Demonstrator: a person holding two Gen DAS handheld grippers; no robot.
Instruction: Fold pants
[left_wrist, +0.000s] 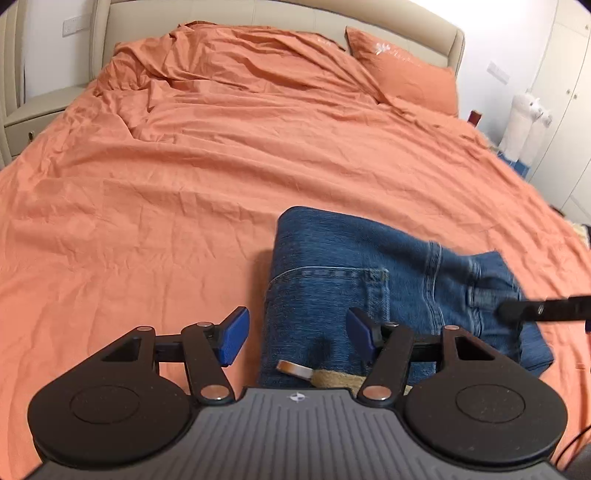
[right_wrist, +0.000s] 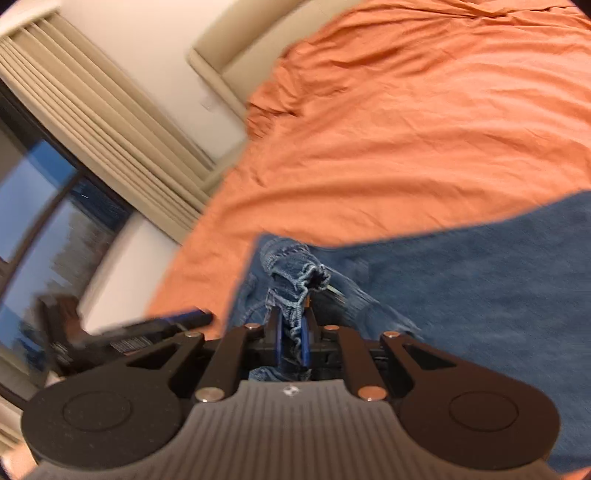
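Observation:
Blue jeans (left_wrist: 354, 288) lie partly folded on the orange bedsheet (left_wrist: 184, 184), at the near right of the bed, back pocket up. My left gripper (left_wrist: 295, 334) is open and empty just above the jeans' near left edge. My right gripper (right_wrist: 291, 332) is shut on a bunched hem or edge of the jeans (right_wrist: 295, 280), with the denim (right_wrist: 480, 277) spreading out to its right. In the left wrist view the right gripper's black finger (left_wrist: 517, 310) reaches in from the right onto the jeans' far corner.
An orange pillow (left_wrist: 406, 70) and rumpled cover (left_wrist: 221, 55) lie by the beige headboard (left_wrist: 258, 14). A nightstand (left_wrist: 37, 107) stands left of the bed. White plush toys (left_wrist: 524, 125) and wardrobe doors are on the right. Curtains (right_wrist: 92, 110) and a window (right_wrist: 33, 192) show in the right wrist view.

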